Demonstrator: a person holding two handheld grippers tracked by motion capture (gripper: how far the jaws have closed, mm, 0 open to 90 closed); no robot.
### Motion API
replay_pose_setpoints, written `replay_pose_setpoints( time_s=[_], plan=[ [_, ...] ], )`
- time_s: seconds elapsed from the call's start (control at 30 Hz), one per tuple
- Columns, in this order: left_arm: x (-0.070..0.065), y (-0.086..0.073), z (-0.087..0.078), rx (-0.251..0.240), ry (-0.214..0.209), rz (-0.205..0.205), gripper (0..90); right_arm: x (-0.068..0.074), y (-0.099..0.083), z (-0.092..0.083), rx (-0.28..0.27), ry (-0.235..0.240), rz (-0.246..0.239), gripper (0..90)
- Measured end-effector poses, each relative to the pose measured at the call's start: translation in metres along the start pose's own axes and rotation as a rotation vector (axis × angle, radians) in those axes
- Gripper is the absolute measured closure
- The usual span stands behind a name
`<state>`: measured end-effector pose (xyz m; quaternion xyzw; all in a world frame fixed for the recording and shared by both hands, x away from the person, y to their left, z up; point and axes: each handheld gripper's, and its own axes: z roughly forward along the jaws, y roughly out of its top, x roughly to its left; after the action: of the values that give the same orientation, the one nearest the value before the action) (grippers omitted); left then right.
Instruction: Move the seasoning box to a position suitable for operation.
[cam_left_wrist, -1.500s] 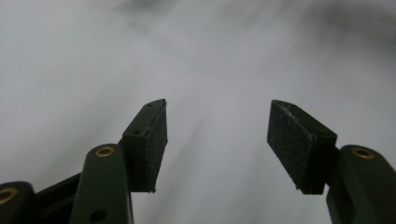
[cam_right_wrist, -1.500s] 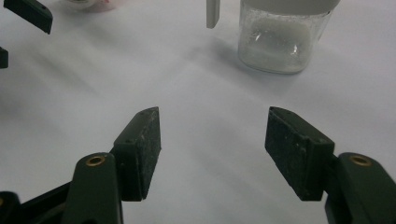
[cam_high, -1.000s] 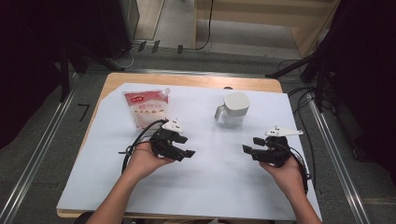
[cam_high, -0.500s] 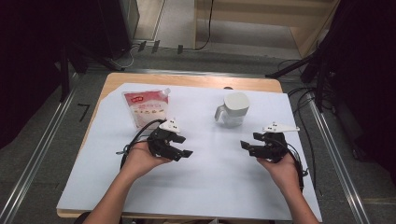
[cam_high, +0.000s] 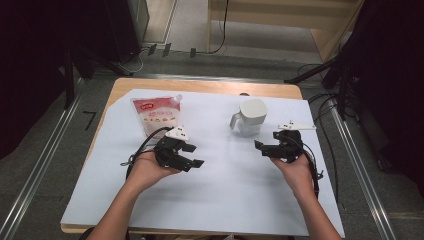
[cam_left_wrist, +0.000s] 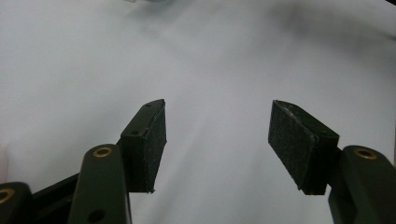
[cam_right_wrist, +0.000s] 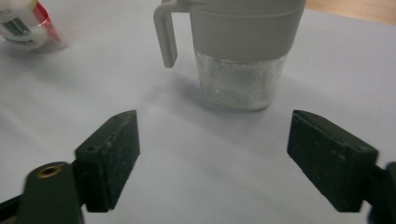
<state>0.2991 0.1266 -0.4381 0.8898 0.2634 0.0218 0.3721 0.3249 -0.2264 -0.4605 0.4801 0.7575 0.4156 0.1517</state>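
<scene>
Jug (grey plastic collar, clear glass base) faces right tool, jaws just opened, empty.

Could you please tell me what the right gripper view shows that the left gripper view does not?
Right gripper view: the jug, grey above and clear glass below, handle toward the picture's left, standing ahead of the right gripper, and a corner of the pouch at top left. Left gripper view: the left gripper, with bare white table sheet ahead. Both share open jaws, nothing between them, over that sheet.
</scene>
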Motion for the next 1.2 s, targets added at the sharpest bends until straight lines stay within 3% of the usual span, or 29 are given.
replay_pose_setpoints(
  time_s=[0.2, 0.47, 0.6, 0.67, 0.73, 0.87, 1.13, 1.17, 1.2],
  plan=[
    [0.001, 0.000, 0.001, -0.002, 0.001, -0.013, 38.0, -0.002, 0.008, 0.011, -0.011, -0.020, 0.041, 13.6],
    [0.002, 0.000, 0.002, 0.008, -0.009, -0.012, 38.6, -0.006, 0.017, 0.027, -0.033, -0.030, 0.049, 12.4],
    [0.001, 0.001, 0.002, 0.013, 0.023, -0.015, 40.3, -0.010, 0.020, 0.036, -0.048, -0.045, 0.065, 8.0],
    [0.000, 0.002, -0.001, -0.009, 0.020, -0.021, 40.8, -0.014, 0.021, 0.043, -0.074, -0.067, 0.080, 7.7],
    [0.001, 0.002, -0.001, -0.024, 0.005, -0.022, 40.8, -0.015, 0.021, 0.048, -0.081, -0.054, 0.084, 6.8],
    [0.001, 0.002, 0.000, -0.017, 0.003, -0.024, 41.0, -0.013, 0.024, 0.061, -0.053, -0.073, 0.080, 5.0],
    [0.003, 0.001, 0.000, -0.011, 0.015, -0.033, 40.8, -0.008, 0.032, 0.075, -0.074, -0.125, 0.058, 4.3],
    [0.003, 0.001, 0.000, -0.017, 0.010, -0.040, 40.8, -0.005, 0.035, 0.079, -0.066, -0.156, 0.044, 3.5],
    [0.005, 0.001, -0.001, -0.015, 0.006, -0.042, 40.7, -0.004, 0.036, 0.080, -0.074, -0.147, 0.038, 3.5]
  ],
)
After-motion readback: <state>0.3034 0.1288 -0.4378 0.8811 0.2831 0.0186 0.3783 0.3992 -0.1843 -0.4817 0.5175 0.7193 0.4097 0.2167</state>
